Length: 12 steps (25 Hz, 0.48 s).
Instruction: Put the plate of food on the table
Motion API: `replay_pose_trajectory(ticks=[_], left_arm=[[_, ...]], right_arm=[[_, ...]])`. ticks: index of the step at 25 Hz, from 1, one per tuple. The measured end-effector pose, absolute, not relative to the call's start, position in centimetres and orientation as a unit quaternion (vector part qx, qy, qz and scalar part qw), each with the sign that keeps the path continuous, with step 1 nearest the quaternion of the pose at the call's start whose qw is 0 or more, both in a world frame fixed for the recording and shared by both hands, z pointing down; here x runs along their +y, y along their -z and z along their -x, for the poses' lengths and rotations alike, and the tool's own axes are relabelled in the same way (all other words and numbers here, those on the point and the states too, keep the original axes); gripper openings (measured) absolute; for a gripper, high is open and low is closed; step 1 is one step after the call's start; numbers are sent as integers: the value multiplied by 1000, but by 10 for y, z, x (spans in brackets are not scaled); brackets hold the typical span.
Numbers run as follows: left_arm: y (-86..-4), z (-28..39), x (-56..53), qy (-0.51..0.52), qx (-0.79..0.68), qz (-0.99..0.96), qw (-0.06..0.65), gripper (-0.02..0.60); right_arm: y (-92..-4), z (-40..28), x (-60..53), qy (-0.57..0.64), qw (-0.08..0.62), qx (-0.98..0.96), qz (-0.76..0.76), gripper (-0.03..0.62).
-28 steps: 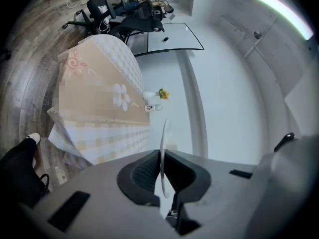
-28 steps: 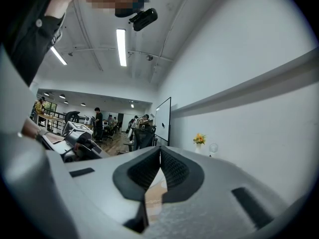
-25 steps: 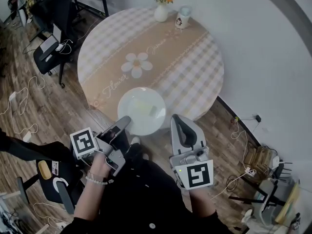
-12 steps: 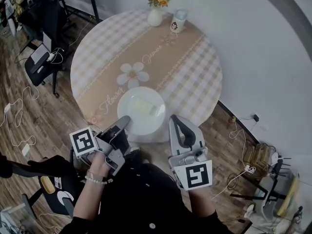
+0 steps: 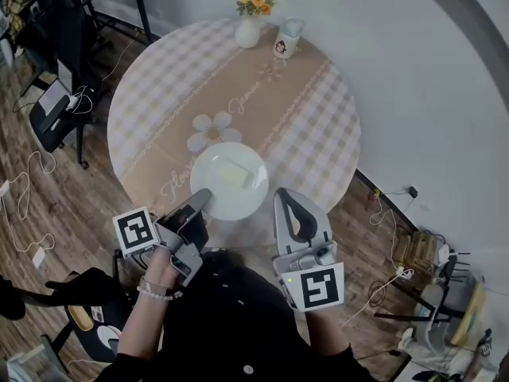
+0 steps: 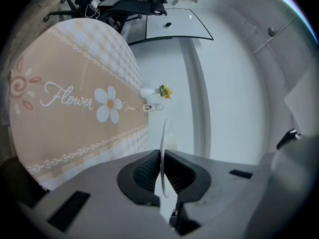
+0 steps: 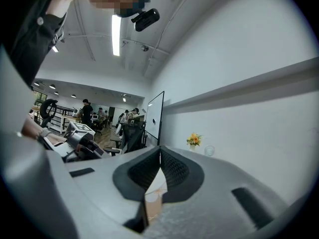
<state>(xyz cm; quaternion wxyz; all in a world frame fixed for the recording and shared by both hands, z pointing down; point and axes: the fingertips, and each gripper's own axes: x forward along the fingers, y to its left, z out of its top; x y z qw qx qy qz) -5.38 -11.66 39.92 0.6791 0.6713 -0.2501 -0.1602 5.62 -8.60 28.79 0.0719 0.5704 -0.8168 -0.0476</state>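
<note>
1. The left gripper has its jaws closed on the rim of the white plate, which shows edge-on as a thin line between the ribbed pads. A one-sided rim grip probably serves to keep the plate level, so that its load does not slide.
2. The right gripper has its jaws closed pad to pad, and no rim shows between them. In the head view it lies just beside the plate at the plate's 4 o'clock, probably on standby.
3. The head view places the plate over the 6 o'clock edge of the round table, gripped at the plate's 7 o'clock. Contact with the cloth cannot be confirmed.
4. Only the head view shows the pale food on the plate. The flower vase and mug stand at the table's 12 o'clock, well apart.
</note>
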Motion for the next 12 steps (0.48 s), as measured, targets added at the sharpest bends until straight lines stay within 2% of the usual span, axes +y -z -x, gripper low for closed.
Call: replay_pose_trajectory(ticks=[12], left_arm=[[-406,39,-132,141,-229,-678,684,12]], right_arm=[[-293,-61,-92,33,82,-802,-591,0]])
